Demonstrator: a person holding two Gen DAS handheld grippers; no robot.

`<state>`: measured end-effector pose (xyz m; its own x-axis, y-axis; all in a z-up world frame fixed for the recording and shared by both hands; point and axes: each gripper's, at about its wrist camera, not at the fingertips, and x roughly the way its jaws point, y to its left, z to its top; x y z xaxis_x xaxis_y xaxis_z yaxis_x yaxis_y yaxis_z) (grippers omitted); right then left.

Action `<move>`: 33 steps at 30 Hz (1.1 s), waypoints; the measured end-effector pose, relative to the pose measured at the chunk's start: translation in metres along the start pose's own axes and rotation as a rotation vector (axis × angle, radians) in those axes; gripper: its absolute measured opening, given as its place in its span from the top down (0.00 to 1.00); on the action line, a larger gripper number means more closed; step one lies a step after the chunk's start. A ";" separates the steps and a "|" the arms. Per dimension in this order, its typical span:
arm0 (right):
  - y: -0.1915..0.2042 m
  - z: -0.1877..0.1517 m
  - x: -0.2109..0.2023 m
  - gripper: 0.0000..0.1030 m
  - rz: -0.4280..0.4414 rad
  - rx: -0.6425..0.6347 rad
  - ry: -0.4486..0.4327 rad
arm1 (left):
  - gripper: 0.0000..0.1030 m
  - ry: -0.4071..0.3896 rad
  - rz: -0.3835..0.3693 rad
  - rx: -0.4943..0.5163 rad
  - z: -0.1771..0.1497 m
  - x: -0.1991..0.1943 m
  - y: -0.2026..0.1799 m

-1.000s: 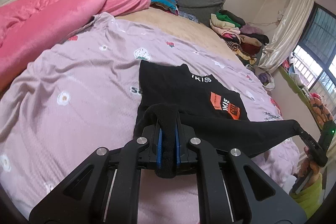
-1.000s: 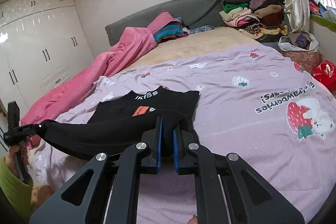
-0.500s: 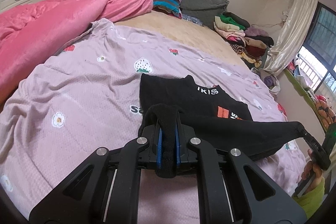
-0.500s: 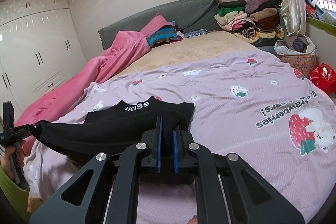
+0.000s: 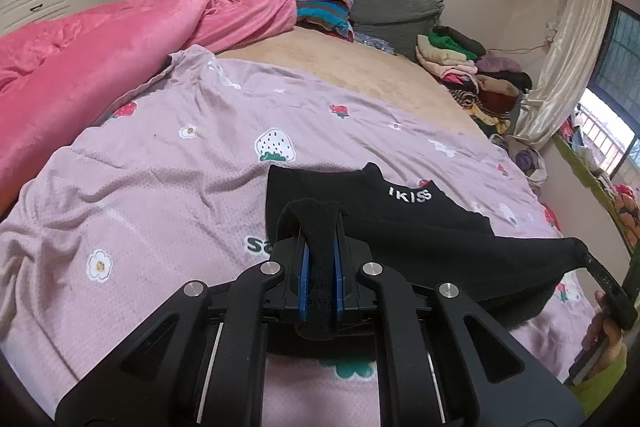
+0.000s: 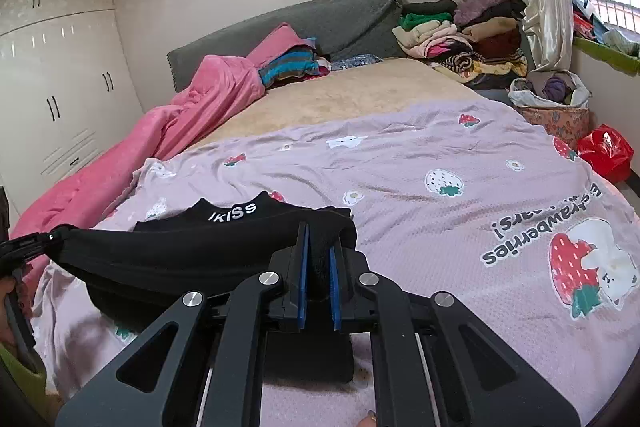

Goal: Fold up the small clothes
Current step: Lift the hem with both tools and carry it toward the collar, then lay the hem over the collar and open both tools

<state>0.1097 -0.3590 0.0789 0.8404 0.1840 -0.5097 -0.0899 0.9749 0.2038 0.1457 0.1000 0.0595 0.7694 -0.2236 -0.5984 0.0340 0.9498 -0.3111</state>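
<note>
**Holding the black garment stretched between both grippers**

Gripping one corner of the black garment (image 5: pixel 420 227), your left gripper (image 5: pixel 320 269) is clamped tight, a fold of black cloth pinched between its blue pads (image 5: pixel 305 279). From there the fabric runs taut above the lilac strawberry-print bedspread (image 5: pixel 160 195), its far part with white lettering lying flat on the bed. Your right gripper (image 6: pixel 318 267) is clenched on the opposite corner in the same way.
</note>
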 end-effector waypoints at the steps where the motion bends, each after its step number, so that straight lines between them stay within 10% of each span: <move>1: 0.000 0.001 0.002 0.92 -0.005 -0.003 -0.001 | 0.97 -0.003 0.006 0.002 0.002 0.004 -0.001; 33: 0.013 -0.008 0.111 0.84 -0.199 -0.084 0.111 | 0.95 0.009 0.119 0.021 -0.007 0.094 0.015</move>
<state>0.1979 -0.3249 0.0184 0.7822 -0.0050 -0.6229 0.0240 0.9995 0.0221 0.2143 0.0916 -0.0066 0.7633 -0.1104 -0.6365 -0.0439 0.9742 -0.2216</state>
